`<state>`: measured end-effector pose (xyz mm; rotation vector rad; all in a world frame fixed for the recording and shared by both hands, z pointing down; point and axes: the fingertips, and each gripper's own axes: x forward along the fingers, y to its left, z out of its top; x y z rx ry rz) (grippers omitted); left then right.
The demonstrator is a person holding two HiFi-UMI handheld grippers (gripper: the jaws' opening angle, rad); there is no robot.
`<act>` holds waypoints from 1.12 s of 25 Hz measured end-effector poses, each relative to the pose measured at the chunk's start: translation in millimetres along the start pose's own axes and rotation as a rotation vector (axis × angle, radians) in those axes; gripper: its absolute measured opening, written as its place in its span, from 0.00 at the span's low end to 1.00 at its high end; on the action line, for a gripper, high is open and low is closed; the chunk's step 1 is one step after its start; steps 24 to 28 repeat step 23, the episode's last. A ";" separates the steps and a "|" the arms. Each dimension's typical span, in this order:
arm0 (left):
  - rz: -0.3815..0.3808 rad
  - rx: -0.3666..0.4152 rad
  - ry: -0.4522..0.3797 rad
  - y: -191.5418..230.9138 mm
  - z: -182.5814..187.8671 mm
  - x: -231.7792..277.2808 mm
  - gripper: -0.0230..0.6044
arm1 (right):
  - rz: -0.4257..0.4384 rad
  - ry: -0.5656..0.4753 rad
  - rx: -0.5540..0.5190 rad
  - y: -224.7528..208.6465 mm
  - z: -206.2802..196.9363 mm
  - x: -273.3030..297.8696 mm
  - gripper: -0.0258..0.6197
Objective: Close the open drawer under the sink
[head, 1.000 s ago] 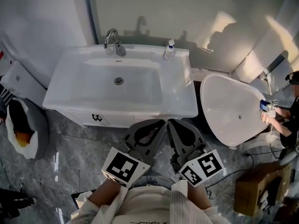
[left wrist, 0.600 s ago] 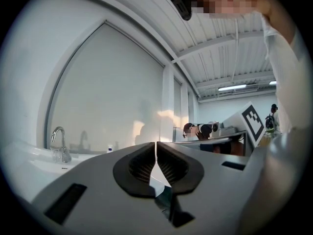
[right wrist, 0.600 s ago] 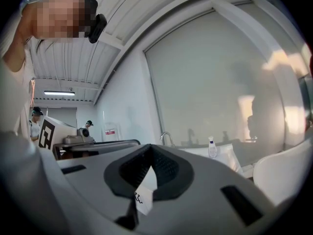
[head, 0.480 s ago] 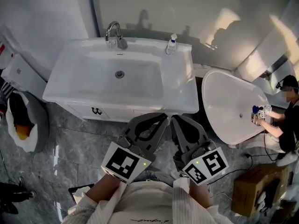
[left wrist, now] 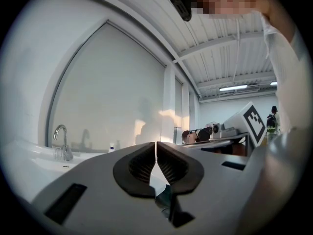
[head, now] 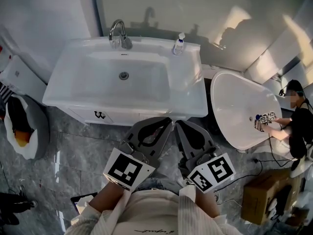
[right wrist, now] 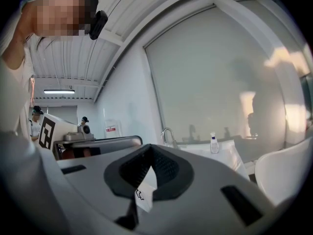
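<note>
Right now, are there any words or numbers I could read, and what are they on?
No text reads clearly.
Small black mark on the white cabinet front under the sink: too small to read.
Label on the small spray bottle: too small.
Red-and-white wall sign: blurred.
Black-and-white squares on the left gripper and right gripper: patterns, not words.

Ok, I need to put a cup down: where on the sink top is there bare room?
The sink top is bare on the wide flat right of the basin, in front of the spray bottle, and along the narrow left rim. The back edge is busier: the faucet behind the basin, the bottle at the right.
</note>
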<state>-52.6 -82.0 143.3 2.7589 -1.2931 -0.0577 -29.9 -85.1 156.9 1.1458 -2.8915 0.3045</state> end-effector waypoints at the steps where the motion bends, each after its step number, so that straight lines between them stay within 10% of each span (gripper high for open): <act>1: -0.002 -0.001 0.001 0.2 -0.4 -0.2 0.07 | 0.000 0.004 -0.001 0.6 -0.9 0.6 0.05; 28: -0.019 -0.038 0.020 19.0 -13.0 -9.0 0.07 | 0.006 0.054 0.043 8.7 -19.1 19.6 0.05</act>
